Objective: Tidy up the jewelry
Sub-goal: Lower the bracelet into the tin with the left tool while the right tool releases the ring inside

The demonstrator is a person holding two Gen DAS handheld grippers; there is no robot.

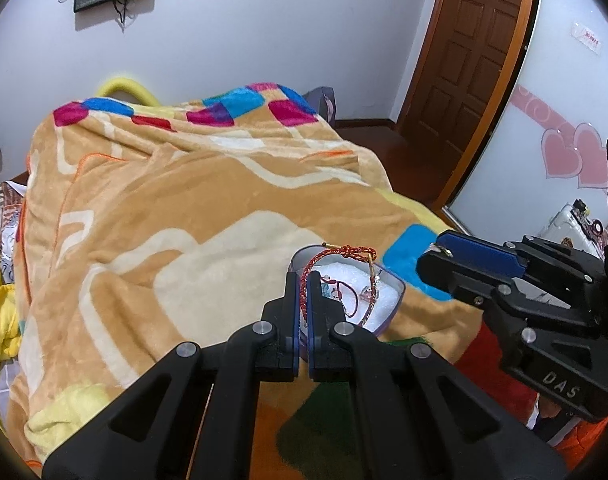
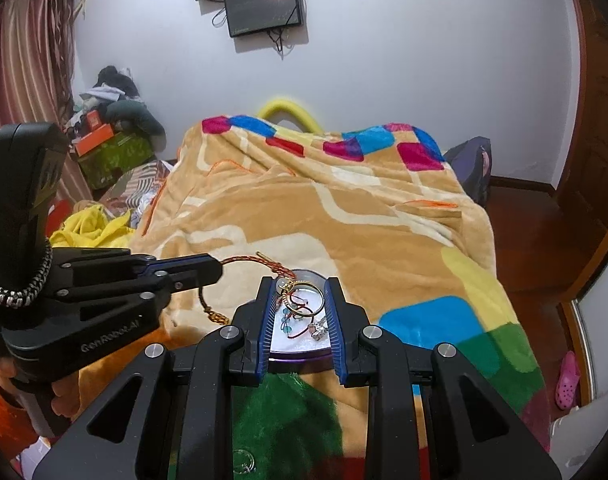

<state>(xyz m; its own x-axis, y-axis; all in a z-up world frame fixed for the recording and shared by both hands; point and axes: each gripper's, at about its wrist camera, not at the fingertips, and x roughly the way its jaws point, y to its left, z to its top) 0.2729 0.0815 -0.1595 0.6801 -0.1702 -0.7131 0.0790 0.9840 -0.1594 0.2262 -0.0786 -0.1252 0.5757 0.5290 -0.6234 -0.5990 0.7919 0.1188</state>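
A small purple-rimmed jewelry box (image 1: 388,308) with a white lining lies open on the blanket; it also shows in the right wrist view (image 2: 304,354). It holds rings and thin cords (image 2: 304,304). My left gripper (image 1: 303,280) is shut on a red braided cord bracelet (image 1: 340,254) that loops over the box's far rim. In the right wrist view the left gripper (image 2: 218,268) holds the cord (image 2: 248,259) left of the box. My right gripper (image 2: 298,286) is open, its jaws on either side of the box. It shows at the right in the left wrist view (image 1: 432,258).
A tan patterned blanket (image 2: 344,220) covers the bed. A dark cord with a gold end (image 2: 214,314) lies on it left of the box. Yellow cloth and clutter (image 2: 92,224) lie at the left, a wooden door (image 1: 472,52) at the right.
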